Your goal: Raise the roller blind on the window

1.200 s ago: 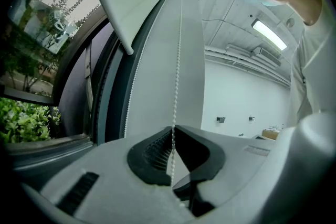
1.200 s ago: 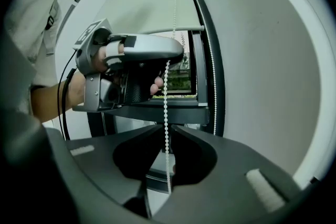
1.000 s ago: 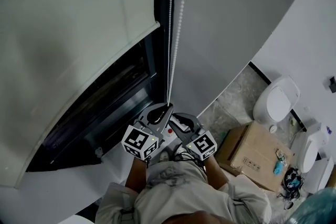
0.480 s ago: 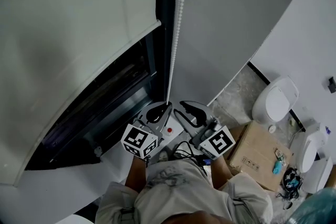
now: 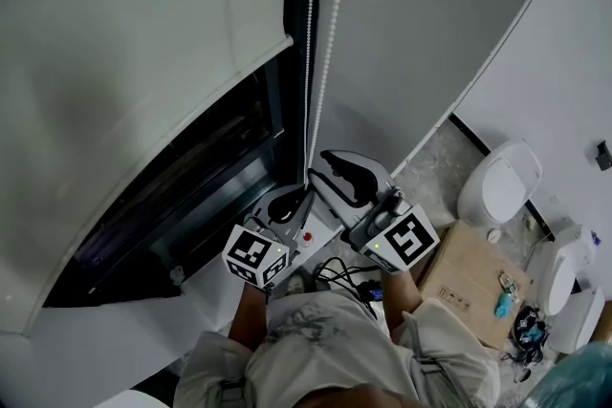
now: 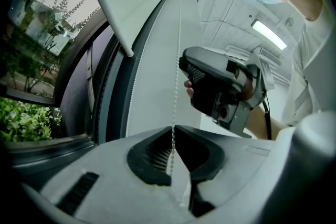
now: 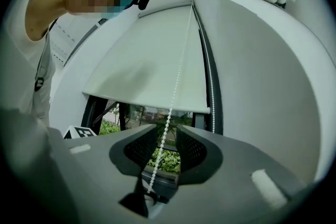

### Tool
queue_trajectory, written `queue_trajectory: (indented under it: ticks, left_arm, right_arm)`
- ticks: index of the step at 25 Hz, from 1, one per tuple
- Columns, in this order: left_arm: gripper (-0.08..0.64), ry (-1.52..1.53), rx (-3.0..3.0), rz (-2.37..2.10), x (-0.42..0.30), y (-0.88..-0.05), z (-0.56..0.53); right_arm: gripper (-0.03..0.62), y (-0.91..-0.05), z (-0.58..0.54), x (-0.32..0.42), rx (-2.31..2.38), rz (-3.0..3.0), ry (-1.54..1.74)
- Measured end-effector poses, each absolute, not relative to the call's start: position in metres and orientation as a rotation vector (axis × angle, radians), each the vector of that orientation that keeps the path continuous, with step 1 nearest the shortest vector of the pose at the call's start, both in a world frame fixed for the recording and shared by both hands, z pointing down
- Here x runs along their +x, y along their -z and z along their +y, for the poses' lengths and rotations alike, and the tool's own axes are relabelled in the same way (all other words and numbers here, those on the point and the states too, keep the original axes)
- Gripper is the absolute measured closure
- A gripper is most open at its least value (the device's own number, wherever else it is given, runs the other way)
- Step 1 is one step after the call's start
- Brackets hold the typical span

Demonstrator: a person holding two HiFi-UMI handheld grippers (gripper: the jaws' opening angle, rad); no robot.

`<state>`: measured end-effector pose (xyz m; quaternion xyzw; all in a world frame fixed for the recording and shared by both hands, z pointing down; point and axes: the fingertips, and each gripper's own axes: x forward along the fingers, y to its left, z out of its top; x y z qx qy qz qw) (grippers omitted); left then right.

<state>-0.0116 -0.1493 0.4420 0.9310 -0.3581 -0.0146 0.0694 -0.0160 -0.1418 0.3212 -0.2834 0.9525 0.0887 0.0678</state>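
This is a bare, white-walled indoor room, seemingly a washroom or a storeroom for bathroom fittings. Well to the right of the window (image 5: 196, 191), a white toilet (image 5: 499, 186) and a similar white fixture (image 5: 559, 277) stand on a speckled stone floor (image 5: 430, 169) beside a cardboard box (image 5: 464, 287). Outside the window grow green shrubs (image 6: 26, 120). A panel light (image 6: 268, 34) is set in the ceiling.

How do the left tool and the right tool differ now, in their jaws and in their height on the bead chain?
The left tool is shut on the bead chain; the right tool is open, its jaws having just widened, with the chain loose between them. The right tool sits higher along the chain than the left tool. Both have the chain between their jaws.
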Motion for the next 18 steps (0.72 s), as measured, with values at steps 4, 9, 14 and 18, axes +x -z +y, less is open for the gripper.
queue_trajectory:
  ticks: [4, 9, 14, 18]
  left_arm:
    - [0.537, 0.047, 2.799, -1.081, -0.011, -0.443, -0.150]
    - [0.537, 0.048, 2.802, -1.076, -0.009, -0.444, -0.151]
    - [0.537, 0.047, 2.804, -1.072, -0.008, -0.444, -0.151]
    - [0.537, 0.055, 2.802, -1.071, -0.008, -0.443, -0.151]
  right_arm:
    - [0.468, -0.304, -0.147, -0.021, -0.832, 2.853, -0.312]
    - [0.480, -0.297, -0.154, -0.025, -0.833, 2.843, -0.325]
    - [0.554, -0.295, -0.157, -0.025, -0.870, 2.837, -0.321]
    - [0.577, -0.286, -0.158, -0.026, -0.882, 2.795, -0.285]
